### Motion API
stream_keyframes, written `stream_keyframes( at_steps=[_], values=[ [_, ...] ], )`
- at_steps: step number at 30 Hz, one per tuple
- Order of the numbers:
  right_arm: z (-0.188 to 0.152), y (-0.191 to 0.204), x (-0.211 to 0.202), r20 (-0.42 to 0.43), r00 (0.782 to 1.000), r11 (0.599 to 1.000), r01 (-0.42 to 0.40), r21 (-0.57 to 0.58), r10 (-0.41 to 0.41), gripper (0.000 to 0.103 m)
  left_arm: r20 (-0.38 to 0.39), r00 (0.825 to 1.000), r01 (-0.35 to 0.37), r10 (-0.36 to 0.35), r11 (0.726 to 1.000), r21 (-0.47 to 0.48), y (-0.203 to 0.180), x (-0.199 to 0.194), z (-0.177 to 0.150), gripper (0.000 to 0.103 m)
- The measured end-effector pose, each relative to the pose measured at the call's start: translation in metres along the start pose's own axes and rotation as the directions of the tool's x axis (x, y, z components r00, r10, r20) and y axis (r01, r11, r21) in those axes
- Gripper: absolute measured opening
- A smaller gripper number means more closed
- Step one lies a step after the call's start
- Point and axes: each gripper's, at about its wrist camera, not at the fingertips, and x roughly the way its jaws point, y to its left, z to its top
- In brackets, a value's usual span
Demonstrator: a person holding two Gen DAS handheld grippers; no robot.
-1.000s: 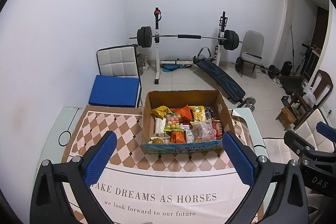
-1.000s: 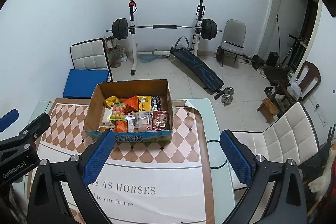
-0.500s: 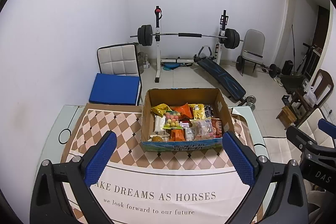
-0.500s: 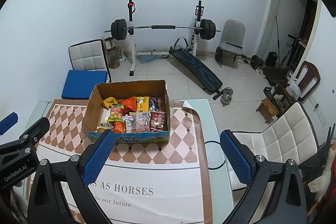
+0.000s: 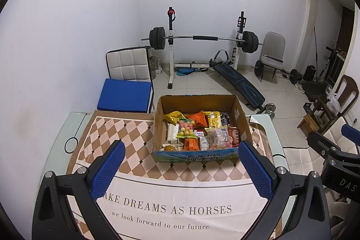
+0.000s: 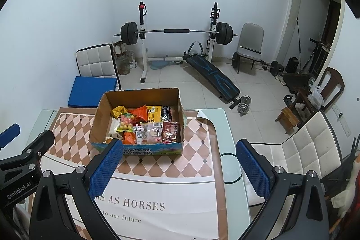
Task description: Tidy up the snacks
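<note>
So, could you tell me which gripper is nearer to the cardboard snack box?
Left, slightly. The left gripper faces the cardboard snack box squarely; the right gripper hangs off its right side.

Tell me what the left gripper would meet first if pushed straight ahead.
Probably the open brown cardboard box of snacks, centred between the left gripper's open jaws; how high it rides above the table is unclear.

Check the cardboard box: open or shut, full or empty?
Open and full. The cardboard box has no lid or flaps over the top, and snack packets cover its floor in both views.
</note>
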Motion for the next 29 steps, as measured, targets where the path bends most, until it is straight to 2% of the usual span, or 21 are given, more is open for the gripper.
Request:
stream_keyframes(
  at_steps=[29],
  values=[
    [0.0017,0.0025,0.0007,-0.001,1.000,1.000,-0.010,-0.010,0.010,0.102,0.005,1.000,-0.009,0.009,1.000,0.001,0.0000,-0.0059,-0.0047,0.103]
  ],
)
